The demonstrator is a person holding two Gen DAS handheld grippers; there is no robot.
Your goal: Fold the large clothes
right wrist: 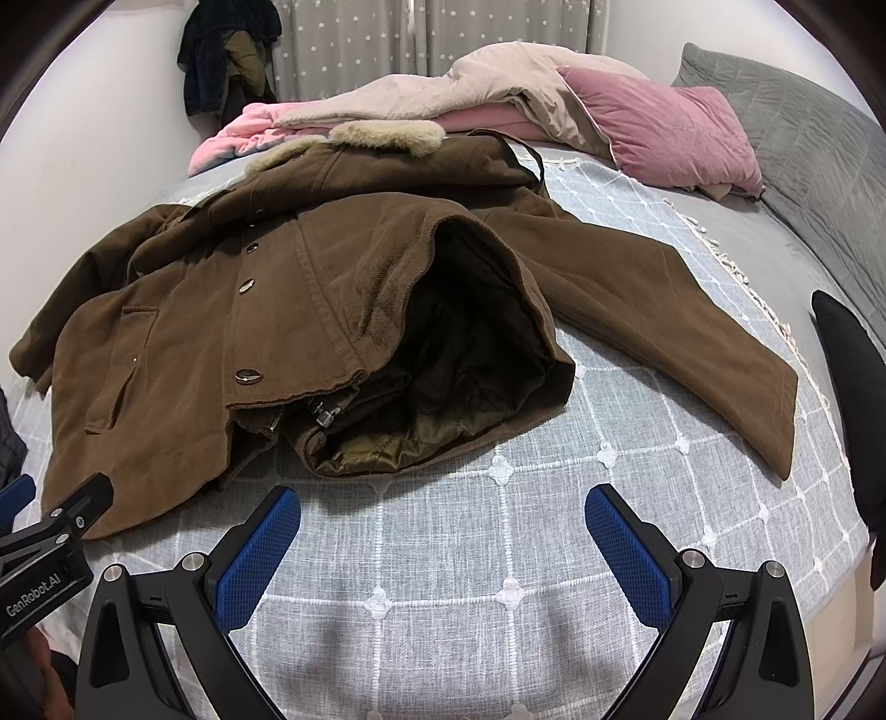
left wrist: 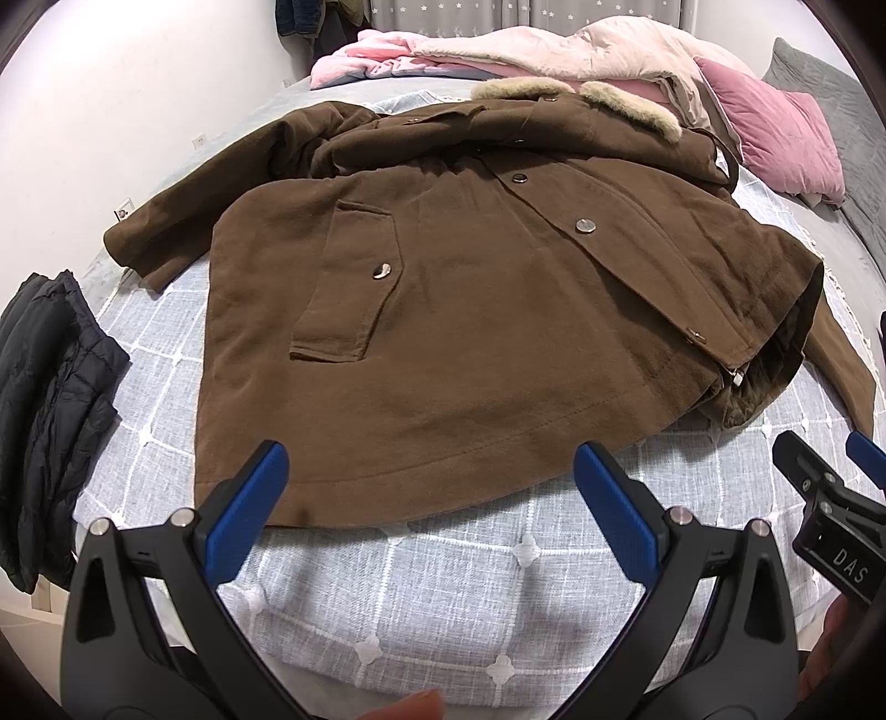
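A large brown coat (left wrist: 470, 310) with a fur collar (left wrist: 631, 105) and metal snaps lies spread on the bed, front up, one sleeve out to the left. In the right wrist view the coat (right wrist: 266, 310) has its right front lifted, showing dark lining, and a sleeve (right wrist: 681, 327) stretched right. My left gripper (left wrist: 432, 482) is open and empty, its left pad over the coat's hem. My right gripper (right wrist: 443, 531) is open and empty, over the bedspread just short of the coat's hem. The right gripper also shows in the left wrist view (left wrist: 819, 476).
The bed has a grey checked bedspread (right wrist: 554, 554). A folded dark puffer jacket (left wrist: 50, 399) lies at the left edge. Pink and beige bedding (right wrist: 443, 94), a pink pillow (right wrist: 664, 127) and a grey quilt (right wrist: 803, 138) lie at the far side. Dark clothes (right wrist: 227, 50) hang by the wall.
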